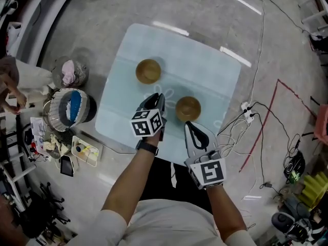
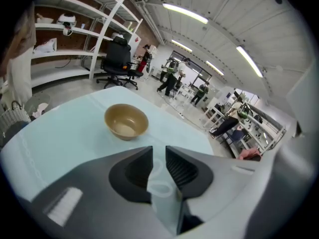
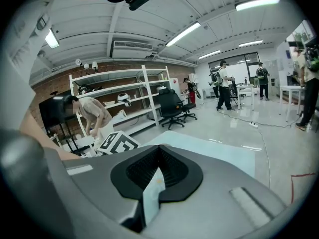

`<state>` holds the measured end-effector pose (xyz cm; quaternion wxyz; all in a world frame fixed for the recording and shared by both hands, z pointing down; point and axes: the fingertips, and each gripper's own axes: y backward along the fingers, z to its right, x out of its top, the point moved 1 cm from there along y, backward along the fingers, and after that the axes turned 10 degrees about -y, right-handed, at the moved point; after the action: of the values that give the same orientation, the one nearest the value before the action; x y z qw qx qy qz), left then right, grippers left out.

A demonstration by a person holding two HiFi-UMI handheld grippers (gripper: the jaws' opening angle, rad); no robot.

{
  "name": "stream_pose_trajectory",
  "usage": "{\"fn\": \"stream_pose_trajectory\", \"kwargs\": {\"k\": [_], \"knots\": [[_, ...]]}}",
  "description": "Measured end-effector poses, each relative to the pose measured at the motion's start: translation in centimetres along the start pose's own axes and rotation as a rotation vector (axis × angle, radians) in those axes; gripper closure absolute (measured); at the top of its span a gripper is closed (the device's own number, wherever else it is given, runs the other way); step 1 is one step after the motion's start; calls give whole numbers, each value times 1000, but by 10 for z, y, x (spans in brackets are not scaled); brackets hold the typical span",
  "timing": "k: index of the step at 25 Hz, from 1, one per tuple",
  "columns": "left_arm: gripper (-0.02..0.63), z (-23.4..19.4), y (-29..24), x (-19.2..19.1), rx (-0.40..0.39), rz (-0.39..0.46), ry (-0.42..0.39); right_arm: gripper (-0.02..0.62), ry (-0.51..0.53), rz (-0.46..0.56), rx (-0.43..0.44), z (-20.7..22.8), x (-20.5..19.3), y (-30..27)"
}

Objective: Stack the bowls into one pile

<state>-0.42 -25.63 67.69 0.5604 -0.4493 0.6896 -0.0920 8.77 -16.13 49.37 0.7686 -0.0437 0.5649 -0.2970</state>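
Note:
Two brown bowls stand apart on the pale blue table cloth (image 1: 215,70): the far bowl (image 1: 148,70) near the back left, the near bowl (image 1: 188,108) toward the middle. My left gripper (image 1: 157,101) hovers between them, left of the near bowl, its jaws a narrow gap apart and empty. In the left gripper view the far bowl (image 2: 126,121) sits upright ahead of that gripper (image 2: 158,159). My right gripper (image 1: 191,128) is just in front of the near bowl, shut on nothing. The right gripper view shows its closed tips (image 3: 159,149) and no bowl.
On the floor left of the table are a round basket (image 1: 72,108), a smaller bin (image 1: 72,73) and scattered clutter. Cables and a power strip (image 1: 248,111) lie to the right. A person (image 3: 92,114) bends by the shelves; an office chair (image 2: 118,59) stands beyond the table.

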Motion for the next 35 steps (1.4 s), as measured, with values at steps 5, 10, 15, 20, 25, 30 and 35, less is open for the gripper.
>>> {"fn": "stream_pose_trajectory", "kwargs": {"k": [5, 10, 15, 20, 25, 30, 35], "knots": [[566, -33, -2, 10, 44, 26, 112, 595, -4, -27, 1, -10, 4, -18], [566, -67, -10, 14, 85, 39, 212, 595, 7, -30, 23, -21, 3, -37], [566, -97, -21, 17, 114, 40, 279, 595, 12, -43, 29, -26, 3, -57], [566, -111, -31, 20, 127, 38, 310, 595, 3, -32, 28, -25, 5, -63], [566, -113, -34, 30, 113, 43, 320, 595, -4, -27, 20, -23, 6, -67], [566, -118, -43, 33, 105, 43, 356, 595, -3, -24, 7, -18, 7, -66], [566, -124, -49, 33, 123, 15, 361, 595, -11, -26, -11, -12, 8, -64]]}}
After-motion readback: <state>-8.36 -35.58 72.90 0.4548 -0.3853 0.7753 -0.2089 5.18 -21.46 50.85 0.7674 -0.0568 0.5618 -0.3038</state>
